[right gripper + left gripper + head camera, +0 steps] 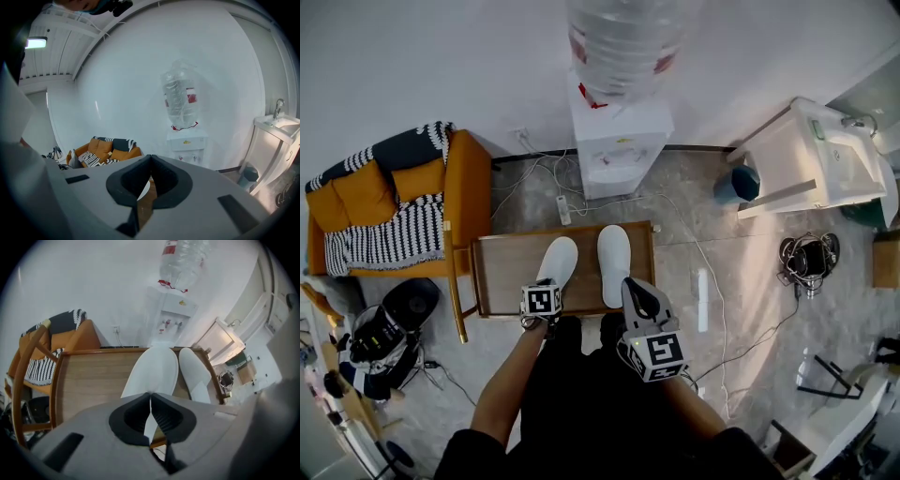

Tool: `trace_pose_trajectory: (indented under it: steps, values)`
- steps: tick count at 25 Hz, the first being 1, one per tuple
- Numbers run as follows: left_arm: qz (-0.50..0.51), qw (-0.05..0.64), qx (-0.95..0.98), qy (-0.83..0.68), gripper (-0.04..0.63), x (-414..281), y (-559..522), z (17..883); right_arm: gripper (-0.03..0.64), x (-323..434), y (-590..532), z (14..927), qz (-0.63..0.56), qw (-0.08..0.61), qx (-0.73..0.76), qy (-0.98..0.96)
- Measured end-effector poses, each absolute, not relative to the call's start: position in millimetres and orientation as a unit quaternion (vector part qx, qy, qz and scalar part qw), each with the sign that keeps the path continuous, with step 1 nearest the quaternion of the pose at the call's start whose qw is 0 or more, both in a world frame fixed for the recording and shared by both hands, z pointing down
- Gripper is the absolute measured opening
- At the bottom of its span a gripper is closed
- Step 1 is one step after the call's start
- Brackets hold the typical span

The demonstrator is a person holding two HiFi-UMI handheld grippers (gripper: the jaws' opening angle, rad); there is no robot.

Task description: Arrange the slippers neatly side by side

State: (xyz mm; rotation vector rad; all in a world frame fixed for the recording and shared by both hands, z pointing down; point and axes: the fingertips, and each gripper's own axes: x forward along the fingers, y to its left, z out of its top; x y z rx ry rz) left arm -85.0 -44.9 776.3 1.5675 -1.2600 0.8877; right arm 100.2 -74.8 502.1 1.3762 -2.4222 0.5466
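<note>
Two white slippers lie on a low wooden table [502,272]. The left slipper [558,262] [154,371] slants, with its heel toward my left gripper [542,298] [150,394]. The right slipper [614,262] [194,373] lies straight beside it. The left gripper points steeply down over the left slipper's heel end, jaws shut tip to tip. White shows only through the slit behind the tips, and I see nothing pinched. The heel itself is hidden under the gripper. My right gripper [633,286] [150,157] hovers at the right slipper's heel, jaws shut and empty.
A water dispenser [619,141] [187,140] stands against the wall behind the table. An orange armchair [394,206] with a striped throw is at the left. Cables [703,272] run over the floor at the right, near a blue bin [739,183] and a white sink unit [816,155].
</note>
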Motion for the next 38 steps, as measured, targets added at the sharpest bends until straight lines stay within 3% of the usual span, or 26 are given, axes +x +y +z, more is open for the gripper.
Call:
trace_pose_trajectory:
  steps: [14, 38]
  values:
    - [0.268, 0.578, 0.557, -0.533, 0.025, -39, -54, 791, 0.012, 124, -96, 517, 0.198, 0.163, 0.453, -0.854]
    - [0.255, 0.619, 0.542, -0.508, 0.025, 2, -66, 820, 0.012, 153, -110, 528, 0.210, 0.176, 0.466, -0.841]
